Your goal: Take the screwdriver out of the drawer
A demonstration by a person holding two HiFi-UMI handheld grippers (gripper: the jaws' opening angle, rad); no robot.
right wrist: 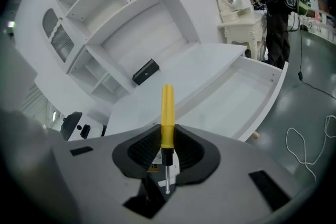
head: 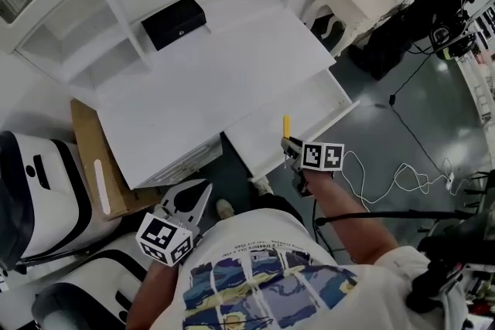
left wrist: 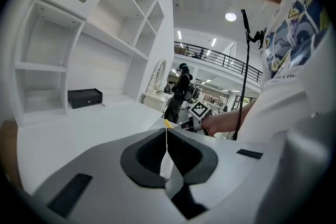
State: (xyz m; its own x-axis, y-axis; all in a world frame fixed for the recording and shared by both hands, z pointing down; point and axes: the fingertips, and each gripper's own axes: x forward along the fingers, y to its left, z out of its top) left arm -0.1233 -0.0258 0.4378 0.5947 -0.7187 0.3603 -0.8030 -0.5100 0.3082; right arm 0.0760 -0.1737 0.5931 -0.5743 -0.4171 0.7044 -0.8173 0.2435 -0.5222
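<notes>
Head view: the screwdriver [head: 285, 126], yellow-handled, is seen over the open drawer [head: 309, 108], held by the right gripper [head: 289, 144]; its shaft is hidden. Left gripper view: the left gripper [left wrist: 166, 139] is shown with fingers [left wrist: 144, 157] pressed together, empty. Right gripper view: fingers [right wrist: 139, 149] are clamped on the handle, thin metal shaft bared.

One screwdriver [right wrist: 167, 110], apparently one open drawer [head: 317, 100]
</notes>
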